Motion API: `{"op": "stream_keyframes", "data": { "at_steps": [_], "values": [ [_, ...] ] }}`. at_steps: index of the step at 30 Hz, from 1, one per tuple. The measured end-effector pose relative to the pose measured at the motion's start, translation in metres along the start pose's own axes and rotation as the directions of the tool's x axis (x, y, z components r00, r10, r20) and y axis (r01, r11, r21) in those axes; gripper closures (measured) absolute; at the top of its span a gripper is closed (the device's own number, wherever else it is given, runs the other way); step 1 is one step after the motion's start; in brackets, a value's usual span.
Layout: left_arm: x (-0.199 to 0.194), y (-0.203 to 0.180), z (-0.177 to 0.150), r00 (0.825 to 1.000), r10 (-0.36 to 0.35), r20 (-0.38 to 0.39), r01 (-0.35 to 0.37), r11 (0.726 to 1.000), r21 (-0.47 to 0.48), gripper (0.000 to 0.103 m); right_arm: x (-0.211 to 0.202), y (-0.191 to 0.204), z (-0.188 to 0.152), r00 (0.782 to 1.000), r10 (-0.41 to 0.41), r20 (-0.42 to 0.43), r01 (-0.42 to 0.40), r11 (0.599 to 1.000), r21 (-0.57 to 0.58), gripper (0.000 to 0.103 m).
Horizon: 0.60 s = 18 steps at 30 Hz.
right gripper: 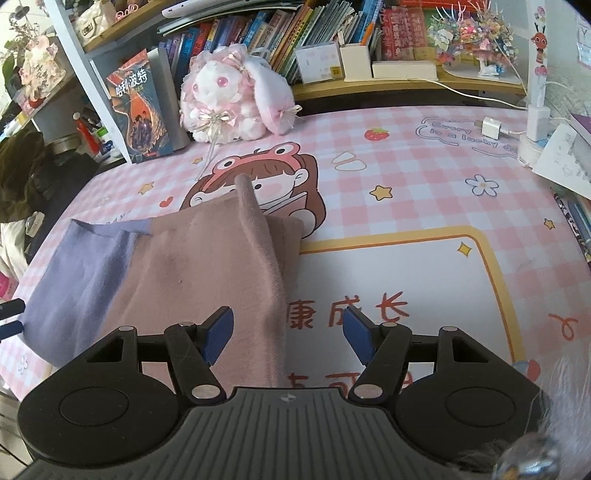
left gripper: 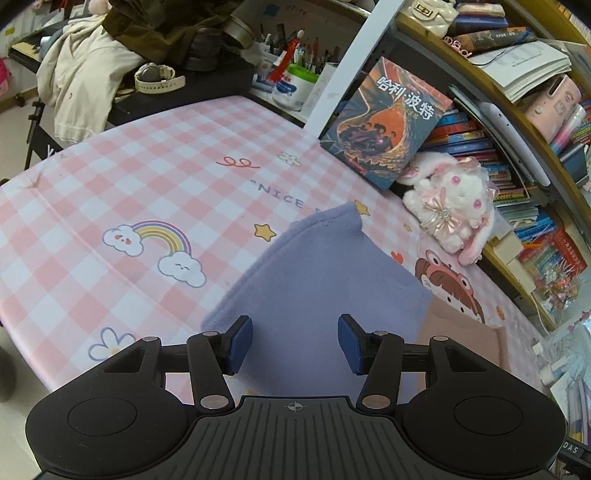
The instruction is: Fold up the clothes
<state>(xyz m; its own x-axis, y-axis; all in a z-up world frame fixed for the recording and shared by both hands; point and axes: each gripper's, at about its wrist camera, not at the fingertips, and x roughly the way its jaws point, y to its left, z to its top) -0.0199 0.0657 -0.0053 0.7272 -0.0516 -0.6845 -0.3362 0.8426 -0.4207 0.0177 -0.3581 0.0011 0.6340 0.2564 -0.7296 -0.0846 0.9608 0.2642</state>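
A soft two-colour garment lies on the pink checked table mat. Its lilac part fills the left wrist view; the dusty-pink part with a raised fold ridge fills the right wrist view, lilac part to its left. My left gripper is open and empty, hovering over the lilac part's near edge. My right gripper is open and empty, over the pink part's right near edge. The left gripper's fingertips show at the right wrist view's left edge.
A plush rabbit and a leaning book stand at the back of the mat, in front of bookshelves. A charger and cables and papers lie at the right. Clothes and pen pots sit beyond the mat's left end.
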Motion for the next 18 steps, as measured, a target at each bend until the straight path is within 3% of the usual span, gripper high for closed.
{"op": "stream_keyframes", "data": {
  "at_steps": [13, 18],
  "values": [
    [0.009, 0.014, 0.008, 0.999, -0.008, -0.033, 0.011, 0.995, 0.097, 0.052, -0.001, 0.015, -0.014, 0.998, -0.06, -0.013, 0.06, 0.998, 0.024, 0.04],
    [0.001, 0.014, 0.014, 1.0, -0.005, 0.019, 0.002, 0.988, 0.156, 0.052, -0.005, 0.014, -0.022, 0.997, -0.079, -0.025, 0.08, 0.996, 0.041, 0.04]
  ]
}}
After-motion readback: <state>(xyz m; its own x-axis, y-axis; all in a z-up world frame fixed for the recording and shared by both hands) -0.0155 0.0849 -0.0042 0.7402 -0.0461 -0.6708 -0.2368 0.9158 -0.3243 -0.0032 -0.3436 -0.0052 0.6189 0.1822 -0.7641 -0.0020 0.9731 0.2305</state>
